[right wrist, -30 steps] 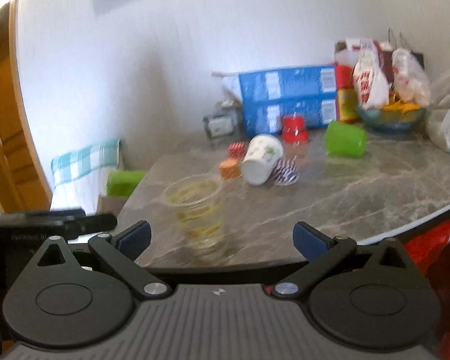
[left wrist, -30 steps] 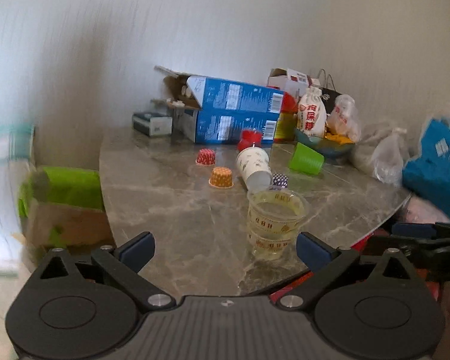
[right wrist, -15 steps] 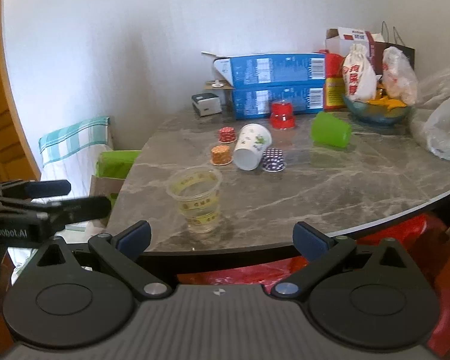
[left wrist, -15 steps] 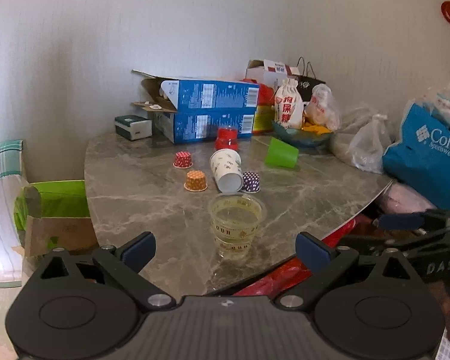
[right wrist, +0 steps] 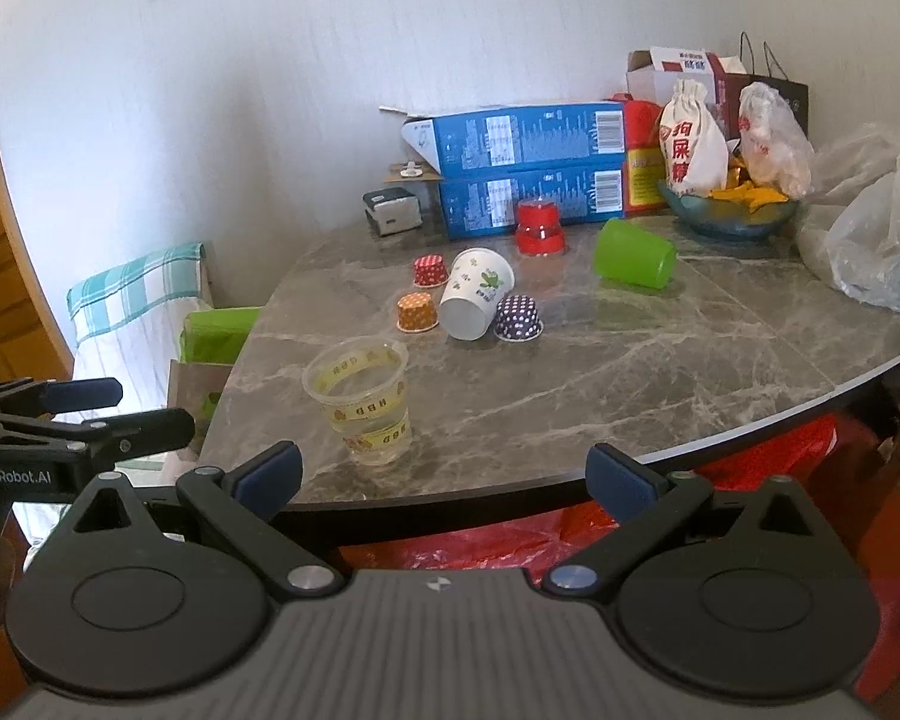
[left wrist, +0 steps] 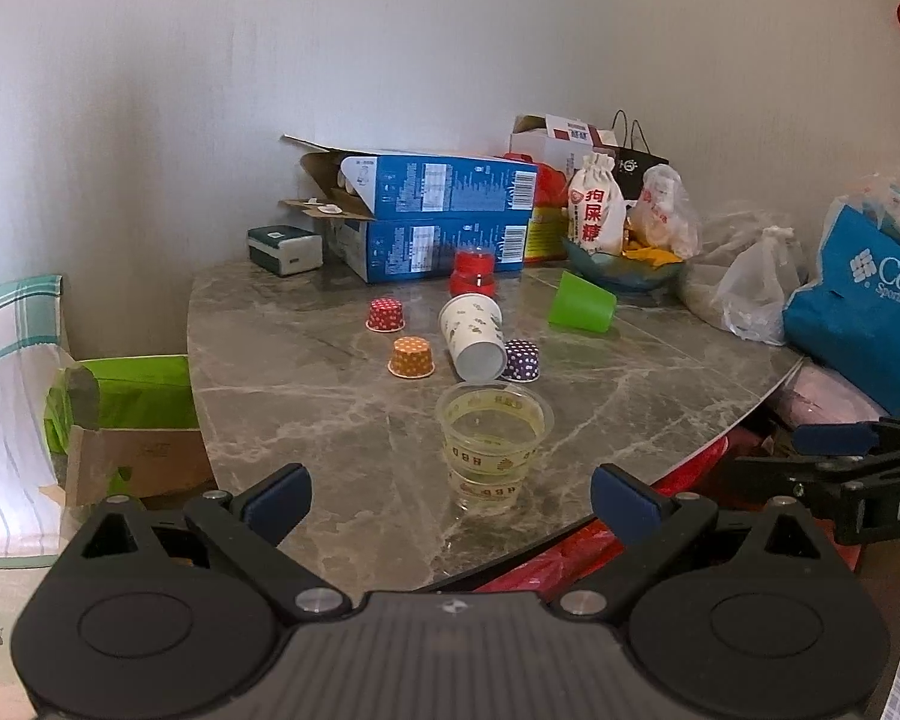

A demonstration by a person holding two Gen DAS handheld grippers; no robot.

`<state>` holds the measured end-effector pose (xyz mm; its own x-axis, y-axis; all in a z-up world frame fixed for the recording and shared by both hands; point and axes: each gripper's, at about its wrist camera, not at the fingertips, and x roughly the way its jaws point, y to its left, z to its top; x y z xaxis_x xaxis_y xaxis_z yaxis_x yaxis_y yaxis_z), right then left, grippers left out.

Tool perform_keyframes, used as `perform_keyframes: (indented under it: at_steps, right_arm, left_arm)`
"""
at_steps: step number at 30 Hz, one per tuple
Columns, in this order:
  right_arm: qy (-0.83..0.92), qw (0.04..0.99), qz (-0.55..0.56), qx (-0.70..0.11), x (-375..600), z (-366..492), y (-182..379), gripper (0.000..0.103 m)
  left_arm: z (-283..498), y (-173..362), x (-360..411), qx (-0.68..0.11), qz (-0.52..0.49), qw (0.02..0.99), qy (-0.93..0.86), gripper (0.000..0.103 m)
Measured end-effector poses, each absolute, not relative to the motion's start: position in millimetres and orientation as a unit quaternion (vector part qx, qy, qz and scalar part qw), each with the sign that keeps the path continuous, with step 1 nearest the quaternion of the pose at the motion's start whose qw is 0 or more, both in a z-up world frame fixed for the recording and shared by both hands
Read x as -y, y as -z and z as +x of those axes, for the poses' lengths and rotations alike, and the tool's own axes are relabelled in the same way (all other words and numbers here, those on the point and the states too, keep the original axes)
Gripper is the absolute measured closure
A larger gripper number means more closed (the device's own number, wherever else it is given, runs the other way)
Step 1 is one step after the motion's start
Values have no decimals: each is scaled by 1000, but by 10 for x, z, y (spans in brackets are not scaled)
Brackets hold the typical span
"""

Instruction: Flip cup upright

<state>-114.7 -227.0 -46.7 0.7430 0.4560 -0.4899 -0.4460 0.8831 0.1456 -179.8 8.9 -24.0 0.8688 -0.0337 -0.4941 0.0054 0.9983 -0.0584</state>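
Observation:
A white paper cup lies on its side mid-table, mouth toward me. A green plastic cup also lies on its side further right. A clear plastic cup stands upright near the front edge. My left gripper is open and empty, just short of the clear cup. My right gripper is open and empty, off the table's front edge. Each gripper shows at the edge of the other's view.
Small red, orange and purple dotted cups stand upside down around the paper cup, with a red cup behind. Blue boxes, a bowl with bags and plastic bags line the back and right. A green bin sits left of the marble table.
Both grippers have pulled back and steadied; the cups look further away and sharper. Nothing on the table has moved.

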Motion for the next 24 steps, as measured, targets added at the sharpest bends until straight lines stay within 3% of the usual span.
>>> perform_keyframes:
  at_steps: [24]
  right_arm:
    - [-248,931,16,-267,2293,-1126,477,1]
  left_arm:
    - [-1799,234,-83,-252,-23,967,12,2]
